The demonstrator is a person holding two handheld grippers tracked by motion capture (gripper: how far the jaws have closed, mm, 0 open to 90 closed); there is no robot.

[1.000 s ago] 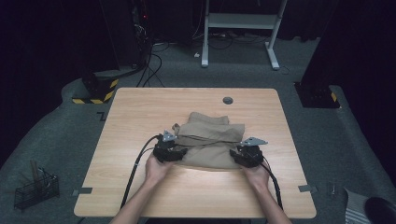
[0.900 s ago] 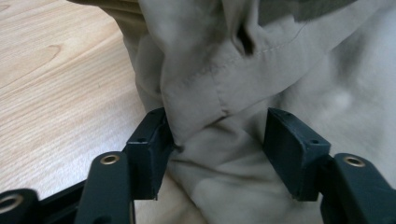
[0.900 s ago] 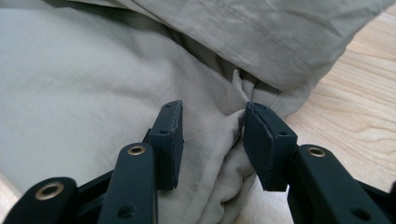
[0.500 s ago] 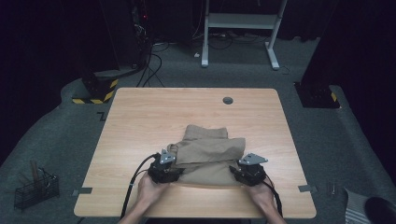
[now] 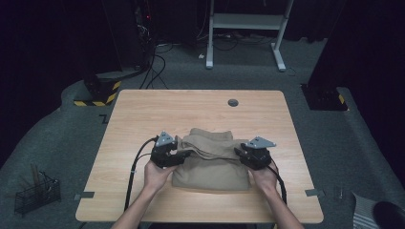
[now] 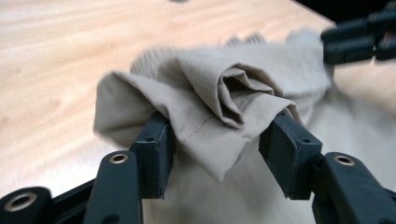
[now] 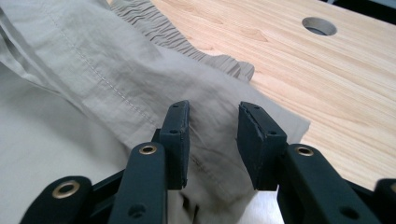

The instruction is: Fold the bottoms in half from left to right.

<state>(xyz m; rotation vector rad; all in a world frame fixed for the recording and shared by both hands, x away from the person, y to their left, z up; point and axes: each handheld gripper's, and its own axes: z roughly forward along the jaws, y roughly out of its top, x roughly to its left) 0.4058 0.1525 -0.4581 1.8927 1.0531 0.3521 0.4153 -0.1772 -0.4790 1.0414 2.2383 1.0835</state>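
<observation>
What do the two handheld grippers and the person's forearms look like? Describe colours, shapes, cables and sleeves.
The left gripper and right gripper are black, each topped by a grey three-cornered plate. Each has two black jaws with flat, blocky pads and brass-ringed holes in the arms. A black cable trails from each. The forearms are bare, with no sleeves in view.

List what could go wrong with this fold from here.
1. The left gripper has only a loose bunched roll of the beige garment between its jaws; the cloth may slide out and undo the fold.
2. The right gripper stands with a gap at its pads, over a thin edge of cloth; that side may drop first, leaving the fold crooked on the table.
</observation>
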